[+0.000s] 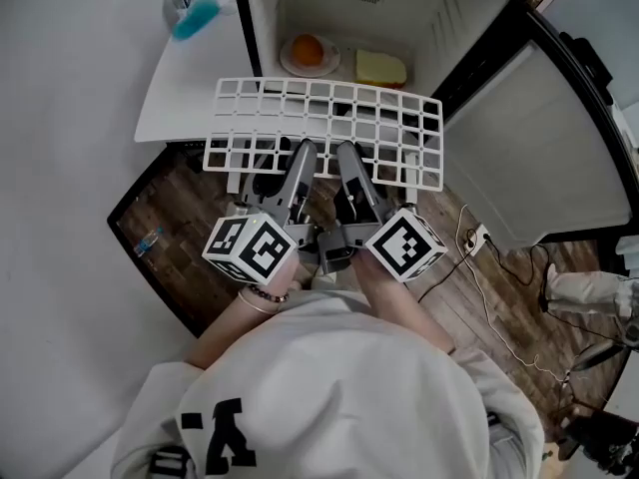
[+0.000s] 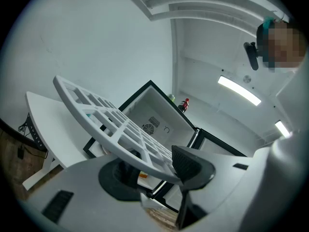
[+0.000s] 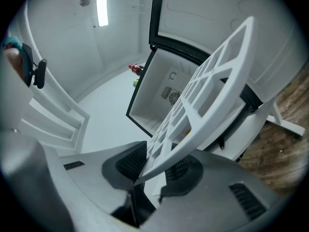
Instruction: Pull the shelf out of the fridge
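The shelf (image 1: pixel 324 128), a white open grid, is out in the air in front of the open fridge (image 1: pixel 439 18), roughly level and held by its near edge above the wooden floor (image 1: pixel 180 218). In the two gripper views it stands in front of the cabinet opening and apart from it, so the pulling-out looks done. The left hand-held gripper (image 1: pixel 297 158) is clamped on the near rail left of the middle, with the rail caught between its dark pads. The right hand-held gripper (image 1: pixel 351 163) is just beside it and pinches the same rail, its jaws closed on the white bar. Behind the shelf the fridge interior holds a plate (image 1: pixel 290 66) with an orange (image 1: pixel 307 50) on it and a yellow block (image 1: pixel 380 68) beside that, both on the cabinet floor. The door (image 1: pixel 529 148) hangs wide to the right. A white tabletop (image 1: pixel 190 88) sits just left of the fridge. What seems left is only to carry the shelf clear and set it down somewhere. The tabletop is the nearest free surface, though nothing shows where the shelf is meant to go.
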{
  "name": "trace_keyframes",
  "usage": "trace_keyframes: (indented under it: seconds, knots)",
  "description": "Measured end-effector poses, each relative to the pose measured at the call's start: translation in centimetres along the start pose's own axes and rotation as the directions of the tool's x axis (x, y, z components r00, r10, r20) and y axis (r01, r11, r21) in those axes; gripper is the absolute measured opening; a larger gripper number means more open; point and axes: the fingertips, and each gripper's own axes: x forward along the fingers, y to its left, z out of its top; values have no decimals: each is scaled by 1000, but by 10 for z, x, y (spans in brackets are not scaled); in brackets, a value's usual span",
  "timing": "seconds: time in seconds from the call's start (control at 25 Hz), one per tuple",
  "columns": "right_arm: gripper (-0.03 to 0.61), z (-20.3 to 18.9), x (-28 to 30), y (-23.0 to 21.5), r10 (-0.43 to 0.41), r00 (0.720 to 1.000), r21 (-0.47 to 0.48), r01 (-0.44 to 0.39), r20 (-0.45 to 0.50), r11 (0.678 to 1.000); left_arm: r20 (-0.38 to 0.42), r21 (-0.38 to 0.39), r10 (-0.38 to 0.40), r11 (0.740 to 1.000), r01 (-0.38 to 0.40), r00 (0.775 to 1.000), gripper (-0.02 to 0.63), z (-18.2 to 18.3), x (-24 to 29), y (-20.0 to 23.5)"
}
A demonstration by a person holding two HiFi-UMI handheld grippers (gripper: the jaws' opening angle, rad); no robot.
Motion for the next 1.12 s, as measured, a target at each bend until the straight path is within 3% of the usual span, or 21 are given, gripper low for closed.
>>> trace_keyframes:
  seconds: [0.44, 1.12]
  knots:
    - [109, -16, -6, 27, 10, 1000, -12, -9, 15, 1000, 2, -1, -20, 1000, 20, 1000, 192, 15, -24, 2]
    - [107, -41, -58, 35, -40, 994, 19, 38, 100, 999, -63, -15, -90, 996, 89, 994, 192, -5, -67, -12]
